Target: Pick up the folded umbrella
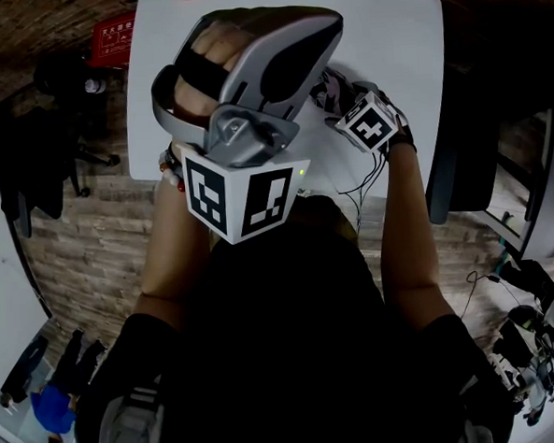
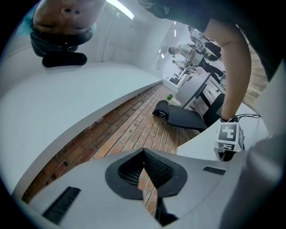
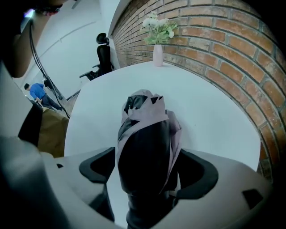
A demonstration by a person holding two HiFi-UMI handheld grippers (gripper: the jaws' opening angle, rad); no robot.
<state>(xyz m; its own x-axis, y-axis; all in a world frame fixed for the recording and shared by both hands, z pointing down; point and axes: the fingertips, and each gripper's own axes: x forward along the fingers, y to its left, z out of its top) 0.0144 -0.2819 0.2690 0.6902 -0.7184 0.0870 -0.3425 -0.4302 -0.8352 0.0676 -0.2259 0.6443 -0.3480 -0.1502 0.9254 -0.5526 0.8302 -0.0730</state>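
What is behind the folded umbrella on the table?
Behind the folded umbrella, clamped between the fingers of the right gripper, a vase of flowers stands at the white table's far edge, before a brick wall. The umbrella hides the tabletop just behind it.

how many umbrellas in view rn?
1. The folded umbrella is clamped between the right gripper's jaws, over the white table. No other shows, though the left gripper blocks part of the table in the head view.
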